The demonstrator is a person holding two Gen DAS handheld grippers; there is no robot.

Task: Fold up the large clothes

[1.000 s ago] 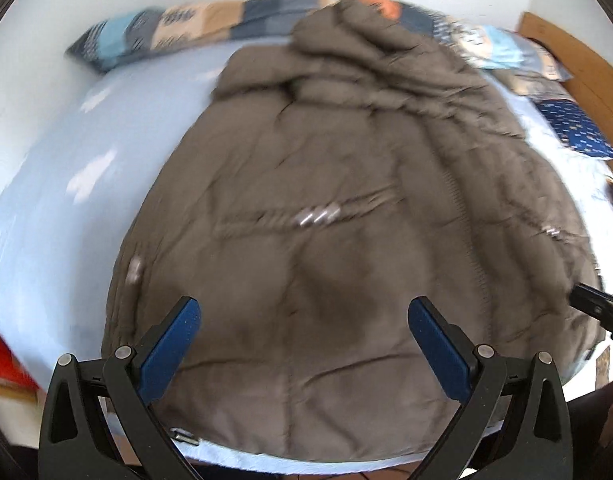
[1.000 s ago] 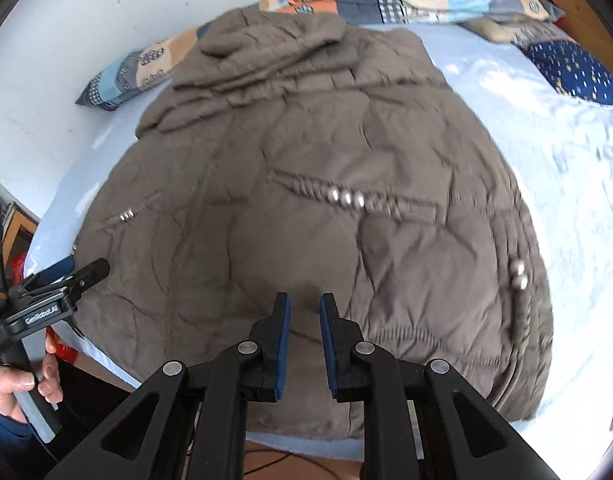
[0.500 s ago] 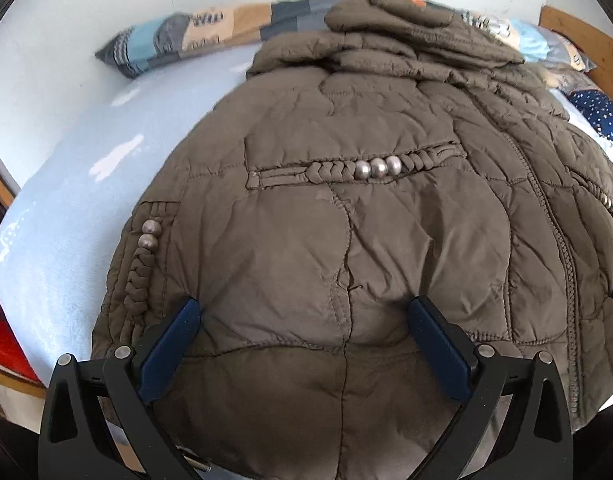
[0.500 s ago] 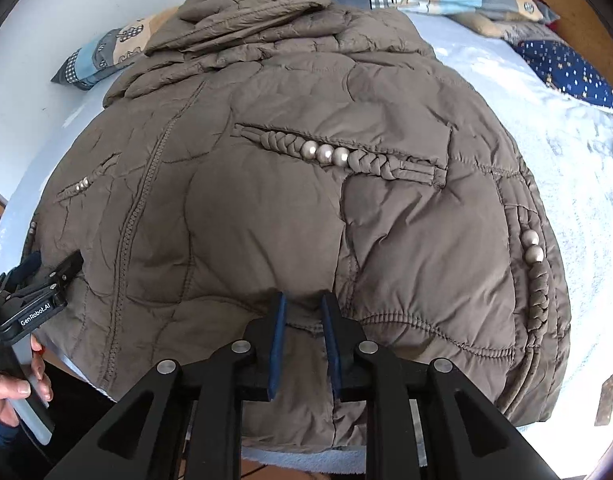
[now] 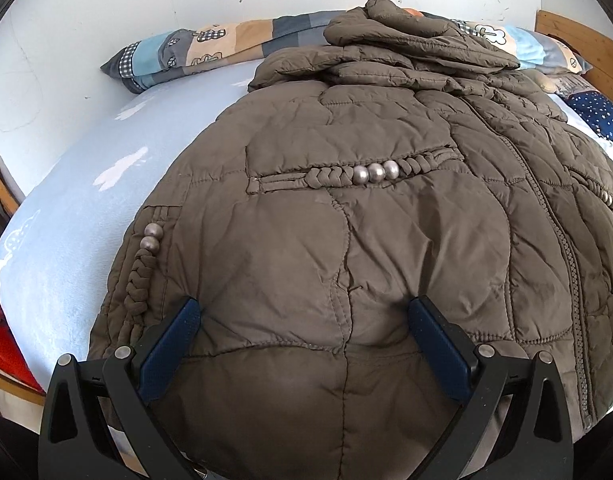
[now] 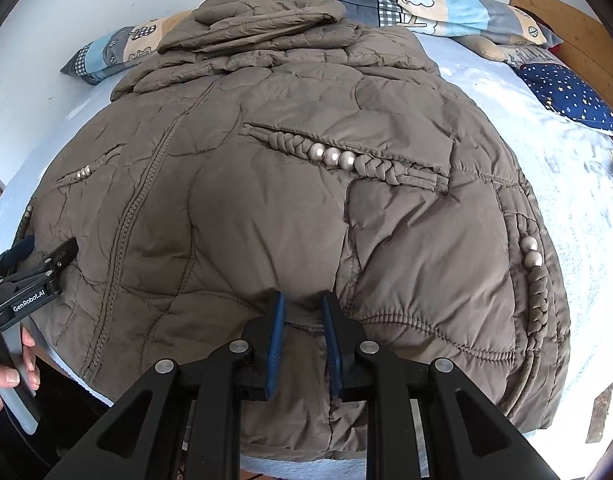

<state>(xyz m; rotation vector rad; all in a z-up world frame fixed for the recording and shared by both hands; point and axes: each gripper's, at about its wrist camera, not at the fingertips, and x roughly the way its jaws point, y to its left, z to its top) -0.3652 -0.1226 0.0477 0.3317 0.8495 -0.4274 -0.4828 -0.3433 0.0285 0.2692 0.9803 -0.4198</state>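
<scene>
Quilted matt brown cloth on the jacket (image 5: 406, 248), puffy and creased, with dull silvery metal-looking beads (image 5: 376, 172) on braided cord at frame centre. Soft, slightly fuzzy pale blue bedsheet (image 5: 86, 216) at left. Matt black plastic left gripper (image 5: 302, 322) with blue pads (image 5: 170, 350). Varnished wood headboard (image 5: 582, 54), upper right

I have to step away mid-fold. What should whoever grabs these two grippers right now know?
Left gripper: open wide, fingers pressing on the jacket near its hem, gripping nothing.
Right gripper: jaws narrowly apart over the hem area, right of the zipper; no fabric clearly pinched.
Jacket: spread front-up on the bed, zipped, hood bunched toward the pillows.
Done: laid out flat.
Left: every fold; probably take the hem with both grippers and fold toward the hood.
</scene>
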